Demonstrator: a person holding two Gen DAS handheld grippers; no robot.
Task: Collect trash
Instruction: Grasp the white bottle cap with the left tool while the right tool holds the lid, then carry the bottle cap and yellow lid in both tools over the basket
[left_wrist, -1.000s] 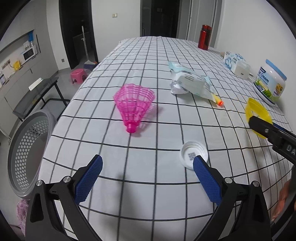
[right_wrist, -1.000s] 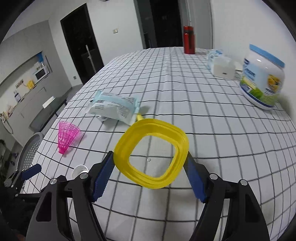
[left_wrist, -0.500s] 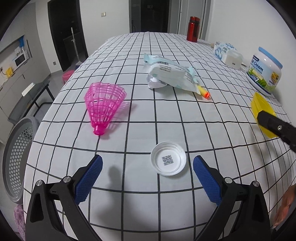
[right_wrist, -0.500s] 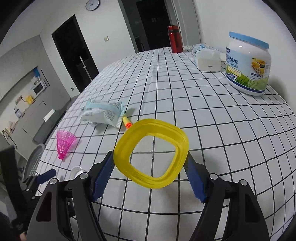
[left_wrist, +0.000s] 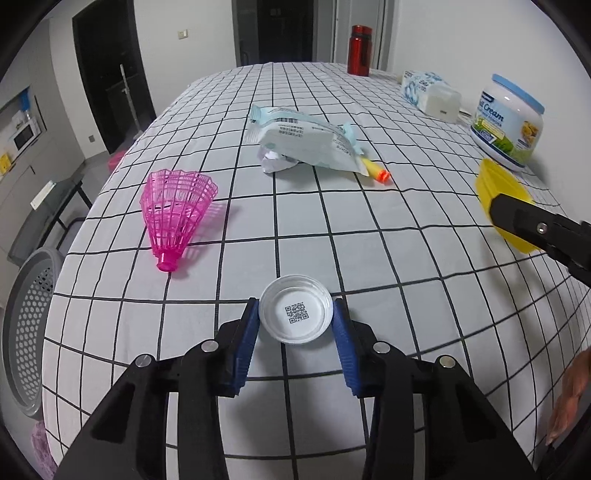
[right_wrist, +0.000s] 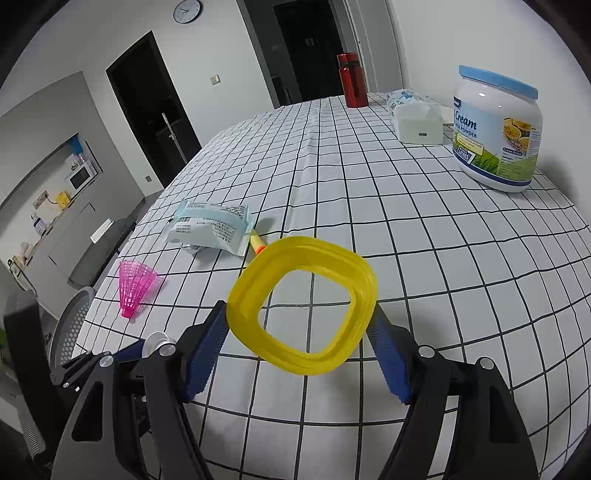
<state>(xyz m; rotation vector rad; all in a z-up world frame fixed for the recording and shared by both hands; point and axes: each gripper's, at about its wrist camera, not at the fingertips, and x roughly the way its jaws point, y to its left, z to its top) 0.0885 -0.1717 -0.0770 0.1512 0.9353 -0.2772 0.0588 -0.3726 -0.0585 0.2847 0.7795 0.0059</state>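
A white plastic cap (left_wrist: 295, 320) with a QR code inside lies on the checked tablecloth (left_wrist: 332, 229). My left gripper (left_wrist: 295, 317) has it between its blue pads; the jaws are closing and both pads touch the cap's rim. In the right wrist view the cap (right_wrist: 157, 341) shows at the lower left. My right gripper (right_wrist: 299, 314) is shut on a yellow plastic ring (right_wrist: 306, 247), held above the cloth. A pink shuttlecock (left_wrist: 173, 210), a pale blue packet (left_wrist: 303, 136) over crumpled paper and an orange-tipped foam dart (left_wrist: 376, 171) lie farther out.
A grey perforated basket (left_wrist: 26, 325) stands on the floor off the table's left edge. A cream powder tub (left_wrist: 509, 122), a tissue pack (left_wrist: 430, 94) and a red bottle (left_wrist: 361, 50) stand along the far right. A person's hand (left_wrist: 569, 398) shows at the right.
My left gripper has moved forward to the white cap and its jaws have come in from wide open onto the cap's rim. The right gripper has kept its hold on the yellow ring.
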